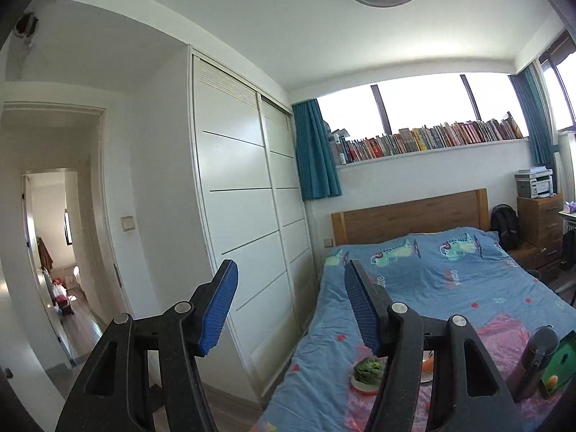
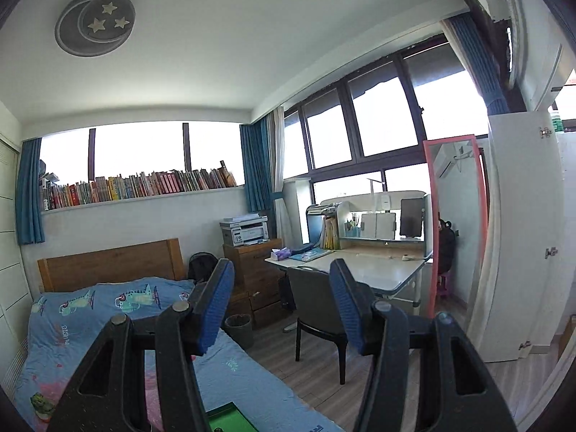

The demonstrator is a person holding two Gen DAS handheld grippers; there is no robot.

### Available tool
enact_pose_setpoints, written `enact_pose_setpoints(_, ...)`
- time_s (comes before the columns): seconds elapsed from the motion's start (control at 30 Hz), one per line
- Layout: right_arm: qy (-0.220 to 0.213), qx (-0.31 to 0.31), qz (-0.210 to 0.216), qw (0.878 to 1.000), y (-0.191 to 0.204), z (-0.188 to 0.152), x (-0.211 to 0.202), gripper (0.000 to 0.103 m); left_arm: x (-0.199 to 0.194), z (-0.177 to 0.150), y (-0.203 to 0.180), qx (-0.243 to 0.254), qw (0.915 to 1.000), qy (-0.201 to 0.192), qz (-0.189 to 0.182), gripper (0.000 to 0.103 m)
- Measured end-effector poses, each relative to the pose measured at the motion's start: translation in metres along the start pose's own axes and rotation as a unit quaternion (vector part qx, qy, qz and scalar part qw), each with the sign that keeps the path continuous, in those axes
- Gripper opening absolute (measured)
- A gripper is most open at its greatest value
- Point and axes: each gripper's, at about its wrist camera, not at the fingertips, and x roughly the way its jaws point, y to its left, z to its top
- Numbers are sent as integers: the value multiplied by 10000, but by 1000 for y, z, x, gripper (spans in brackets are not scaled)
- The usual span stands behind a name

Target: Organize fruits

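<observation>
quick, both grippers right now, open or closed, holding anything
Left gripper: open, holding nothing, raised above the bed.
Right gripper: open, holding nothing, pointed toward the desk.

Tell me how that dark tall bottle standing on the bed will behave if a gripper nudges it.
The dark bottle looks tall and narrow, standing upright on soft bedding, so it probably tips easily. Its rounded body suggests it would roll once down. The smooth-looking surface may be slippery between gripper pads; its weight cannot be judged.
</observation>
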Motion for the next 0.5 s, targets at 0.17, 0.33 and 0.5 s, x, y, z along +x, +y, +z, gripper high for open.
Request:
enact_pose_setpoints(0.17,-330,-173,-374,9986,-8,58,-32,67,-14,22,38,-99,9993,-172,306,56)
enact_pose_setpoints(0.33,-710,-205,-559,9957,-8,108,-68,71,-30,35,61,-129,9978,-282,579,56)
enact_pose_setpoints(0.5,-1011,85,-727,9922,-20,138,-97,71,-50,57,85,-150,9949,-551,831,56)
